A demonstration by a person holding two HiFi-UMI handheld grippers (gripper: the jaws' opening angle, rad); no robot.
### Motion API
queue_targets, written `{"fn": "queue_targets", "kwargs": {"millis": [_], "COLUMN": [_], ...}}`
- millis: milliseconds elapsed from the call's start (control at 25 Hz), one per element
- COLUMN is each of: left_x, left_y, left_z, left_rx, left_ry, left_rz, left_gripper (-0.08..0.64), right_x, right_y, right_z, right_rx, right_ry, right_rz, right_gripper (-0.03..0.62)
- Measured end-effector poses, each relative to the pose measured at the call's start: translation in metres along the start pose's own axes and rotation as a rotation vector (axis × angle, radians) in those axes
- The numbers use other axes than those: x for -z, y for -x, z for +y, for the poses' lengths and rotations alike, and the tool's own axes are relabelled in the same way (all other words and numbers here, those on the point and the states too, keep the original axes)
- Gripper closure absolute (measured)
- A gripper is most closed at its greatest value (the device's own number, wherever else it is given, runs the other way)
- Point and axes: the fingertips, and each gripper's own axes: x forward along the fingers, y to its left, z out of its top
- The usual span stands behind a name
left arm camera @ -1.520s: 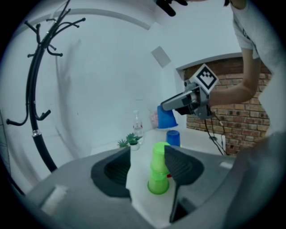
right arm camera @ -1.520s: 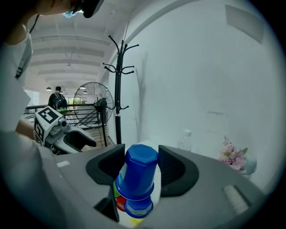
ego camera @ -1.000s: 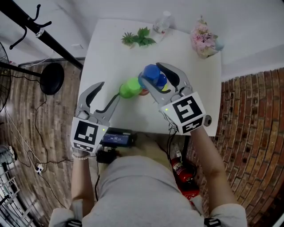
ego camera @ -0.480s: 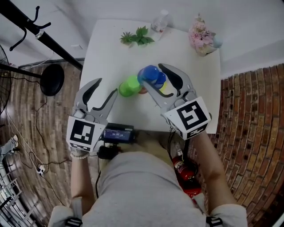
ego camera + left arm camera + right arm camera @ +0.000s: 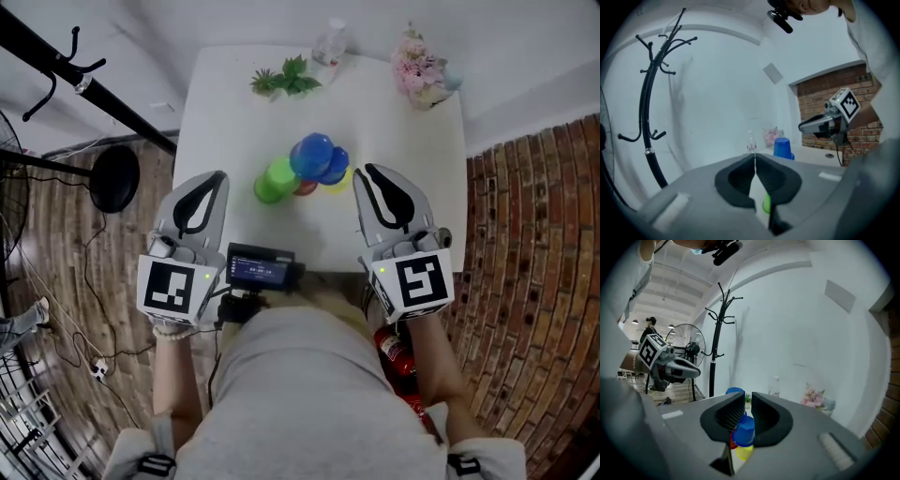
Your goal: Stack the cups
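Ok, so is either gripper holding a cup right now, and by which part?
Nothing is held. The left gripper and right gripper have just been closing their jaws on nothing, both back from the cups.

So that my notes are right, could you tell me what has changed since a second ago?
Both grippers drew back from the cups and have just closed, empty: the left gripper fully, the right gripper to a narrow gap. The cups stayed clustered on the table.
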Motion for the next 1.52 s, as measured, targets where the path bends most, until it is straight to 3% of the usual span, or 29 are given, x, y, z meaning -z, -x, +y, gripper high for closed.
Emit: {"fn": "queue_targets", "kwargs": {"millis": [240,960,1520], "left_x": [0.006,0.015,0.012], "left_y": [-0.004,-0.017,-0.019], "left_z": [-0.006,-0.019,-0.020], "left_rx": [0.027,0.098,0.098], "left_ry": [-0.014,-0.062,-0.069], "left_rz": [0.009,0.024,0.015], "left_gripper": [0.563,0.563,0.563], "right_x": [0.034,0.043,0.043], "right_y": [0.015,0.014,0.013], "right_z": [-0.013,-0.010,-0.008], "right_rx": [0.077,0.087,0.083], "right_ry": [-0.096,-0.108,-0.110], "right_rz": [0.028,0.056,0.058], "right_gripper": [0.587,0.588,0.589]}}
